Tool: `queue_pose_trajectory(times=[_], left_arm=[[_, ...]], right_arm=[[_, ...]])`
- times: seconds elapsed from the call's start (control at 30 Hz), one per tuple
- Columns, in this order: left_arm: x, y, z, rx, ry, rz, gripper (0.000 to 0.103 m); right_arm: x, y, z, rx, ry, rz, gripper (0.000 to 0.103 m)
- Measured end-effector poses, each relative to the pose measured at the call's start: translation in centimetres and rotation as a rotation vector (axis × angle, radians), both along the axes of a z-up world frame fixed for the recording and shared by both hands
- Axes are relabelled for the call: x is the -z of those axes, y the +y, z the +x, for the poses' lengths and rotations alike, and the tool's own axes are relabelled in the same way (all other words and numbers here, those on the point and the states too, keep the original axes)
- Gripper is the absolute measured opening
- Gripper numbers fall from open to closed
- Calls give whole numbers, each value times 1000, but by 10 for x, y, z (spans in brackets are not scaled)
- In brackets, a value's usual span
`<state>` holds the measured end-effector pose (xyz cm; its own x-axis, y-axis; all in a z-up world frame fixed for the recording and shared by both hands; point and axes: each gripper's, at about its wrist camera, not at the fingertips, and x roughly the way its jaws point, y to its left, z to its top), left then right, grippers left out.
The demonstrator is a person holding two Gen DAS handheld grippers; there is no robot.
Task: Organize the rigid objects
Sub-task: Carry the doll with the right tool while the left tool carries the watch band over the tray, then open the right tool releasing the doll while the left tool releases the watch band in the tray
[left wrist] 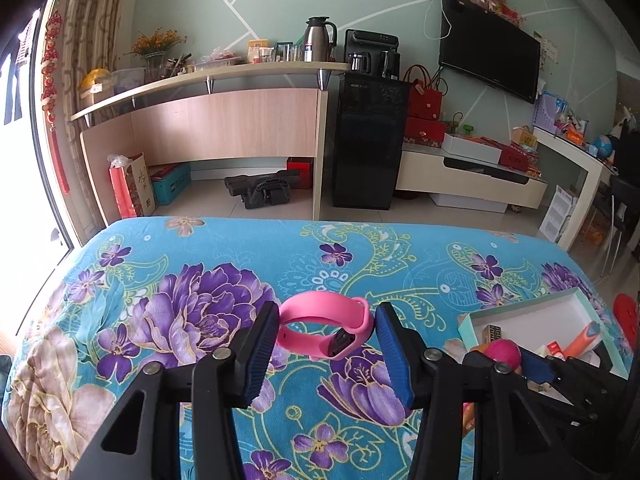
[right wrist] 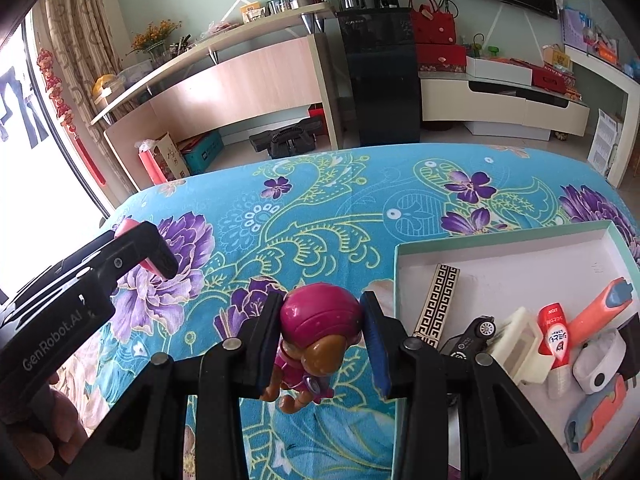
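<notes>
A pink wristband (left wrist: pixel 326 330) lies on the floral blue cloth, between the two fingers of my left gripper (left wrist: pixel 327 354), which is open around it without touching. My right gripper (right wrist: pixel 322 342) is shut on a toy figure with a magenta helmet (right wrist: pixel 316 332), held above the cloth just left of the white tray (right wrist: pixel 520 248). The tray holds a patterned stick (right wrist: pixel 437 304), a toy car (right wrist: pixel 472 338), a red tube (right wrist: pixel 554 334) and several other items. The left gripper shows in the right wrist view (right wrist: pixel 152 256), with the wristband mostly hidden behind it.
The tray (left wrist: pixel 560 306) sits at the table's right end. Beyond the table's far edge are a wooden counter (left wrist: pixel 224 120), a black water dispenser (left wrist: pixel 368 140), a TV stand (left wrist: pixel 472 172) and a wall TV (left wrist: pixel 488 56). A window is at left.
</notes>
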<state>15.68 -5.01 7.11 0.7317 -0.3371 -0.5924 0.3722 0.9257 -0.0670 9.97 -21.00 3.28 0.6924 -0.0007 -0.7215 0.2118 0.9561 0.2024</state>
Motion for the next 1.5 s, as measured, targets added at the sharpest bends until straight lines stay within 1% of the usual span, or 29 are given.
queue_pose_trajectory(times=[0.17,0.43,0.63,0.8,0.97,1.07,1.1,1.13,1.17,1.27,1.5], left_arm=[[-11,-7,-19,38,-33,-1,53],[-19,-30,-55,123,-64,21,53],[-21,-61,-82,226,-77,38,53],[-18,-91,-102,319,-83,69,53],[-12,-115,-118,385,-77,101,53],[-6,-124,-123,414,-61,116,52],[-4,-128,-125,421,-55,120,49],[-2,-131,-126,432,-49,122,38],[0,-134,-128,442,-40,122,36],[8,-143,-131,470,-12,123,35],[32,-163,-135,499,37,186,35]], right_arm=[[-16,-10,-19,19,-30,-11,41],[-35,-40,-64,106,-52,-44,41],[-38,-64,-94,176,-41,-59,41],[-40,-82,-113,231,-44,-58,41],[-41,-100,-131,286,-39,-52,41],[-41,-109,-138,312,-33,-47,41],[-41,-112,-140,318,-32,-45,41],[-40,-114,-143,323,-30,-43,41],[-40,-117,-145,328,-28,-41,41],[-38,-123,-149,341,-25,-34,41],[-26,-129,-147,337,0,-8,41]])
